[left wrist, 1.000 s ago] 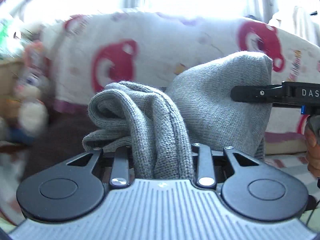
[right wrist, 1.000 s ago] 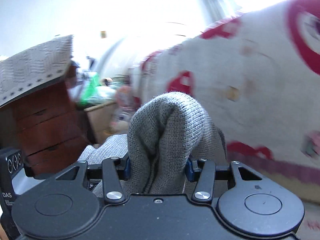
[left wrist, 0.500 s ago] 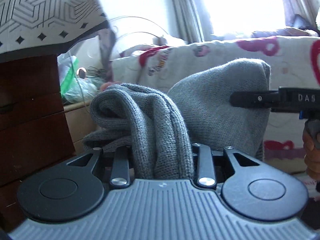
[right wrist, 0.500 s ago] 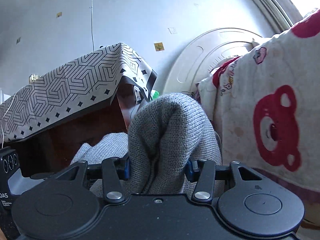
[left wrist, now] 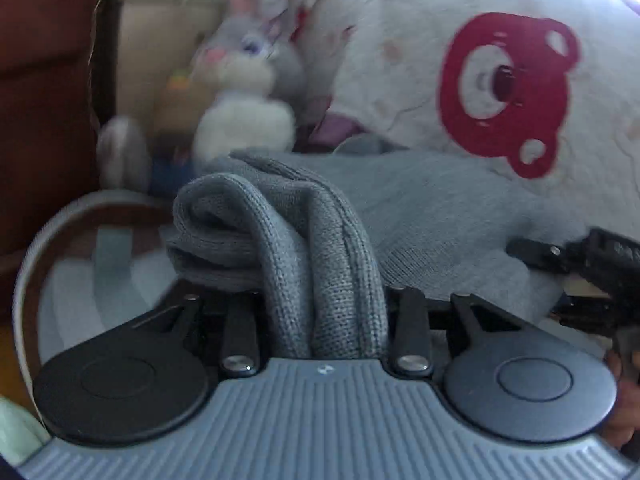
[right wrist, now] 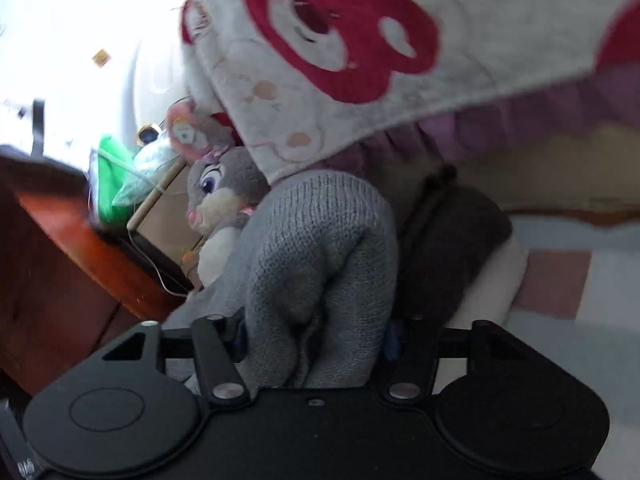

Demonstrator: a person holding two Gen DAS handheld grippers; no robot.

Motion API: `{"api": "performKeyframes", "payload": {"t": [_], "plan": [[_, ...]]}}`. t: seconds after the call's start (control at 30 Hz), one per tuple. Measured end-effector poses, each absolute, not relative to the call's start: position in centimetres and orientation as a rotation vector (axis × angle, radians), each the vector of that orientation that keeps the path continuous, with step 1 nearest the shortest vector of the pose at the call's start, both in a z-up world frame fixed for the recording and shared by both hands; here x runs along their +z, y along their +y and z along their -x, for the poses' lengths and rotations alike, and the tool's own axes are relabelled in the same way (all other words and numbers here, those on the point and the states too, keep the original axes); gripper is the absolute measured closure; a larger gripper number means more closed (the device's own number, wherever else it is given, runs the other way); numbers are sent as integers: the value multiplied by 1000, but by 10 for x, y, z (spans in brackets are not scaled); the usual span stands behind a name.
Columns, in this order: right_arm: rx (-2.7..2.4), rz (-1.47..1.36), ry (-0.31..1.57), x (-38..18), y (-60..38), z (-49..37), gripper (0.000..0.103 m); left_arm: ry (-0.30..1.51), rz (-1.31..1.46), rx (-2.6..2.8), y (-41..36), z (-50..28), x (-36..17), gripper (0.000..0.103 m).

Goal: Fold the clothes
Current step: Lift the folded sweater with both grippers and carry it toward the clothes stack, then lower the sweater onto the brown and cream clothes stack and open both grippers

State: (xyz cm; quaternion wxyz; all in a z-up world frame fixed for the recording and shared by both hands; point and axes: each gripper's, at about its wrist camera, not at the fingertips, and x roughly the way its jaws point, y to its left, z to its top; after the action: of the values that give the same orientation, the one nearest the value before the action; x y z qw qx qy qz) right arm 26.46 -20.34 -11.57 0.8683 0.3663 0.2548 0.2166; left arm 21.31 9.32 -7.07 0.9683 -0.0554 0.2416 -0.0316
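Each tool, left tool (left wrist: 326, 312) and right tool (right wrist: 316, 344), squeezes a bunch of the gray sweater (left wrist: 440, 216) tight so it can be folded

Sweater (left wrist: 328, 264): grey knit. Blanket (left wrist: 400, 60): white, red bear print. Bunny (right wrist: 224, 196): grey and white. Cabinet (right wrist: 60, 272): red-brown.

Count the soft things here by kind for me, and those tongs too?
Grey sweater: 1, held by both tongs
Bunny toy: 1
Bear blanket: 1
Dark garment: 1
Tongs: 2, left tongs and right tongs
Total: 6
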Motion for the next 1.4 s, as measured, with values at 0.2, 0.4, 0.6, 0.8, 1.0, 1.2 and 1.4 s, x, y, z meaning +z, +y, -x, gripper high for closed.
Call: {"api": "performKeyframes", "payload": {"t": [0.2,0.4,0.6,0.8,1.0,1.2,1.4], "plan": [[582,-784,461,-73,-187,-281,47,324,-20,64,80,-187,-42,73],[607,-655,520,-82,-185,-307,47,443,115,72,68,-188,-61,72],[530,-786,476,-113,-210,-276,48,420,156,-44,70,-198,-68,71],[456,-795,506,-117,-215,-278,44,541,199,-105,86,-211,-55,67],[473,-550,465,-80,-190,-280,44,465,44,-17,92,-159,-14,57],[489,-378,496,-70,-179,-297,36,529,-37,-163,94,-200,2,48],[322,-553,519,-68,-218,-288,30,681,16,-264,85,-219,-53,49]]}}
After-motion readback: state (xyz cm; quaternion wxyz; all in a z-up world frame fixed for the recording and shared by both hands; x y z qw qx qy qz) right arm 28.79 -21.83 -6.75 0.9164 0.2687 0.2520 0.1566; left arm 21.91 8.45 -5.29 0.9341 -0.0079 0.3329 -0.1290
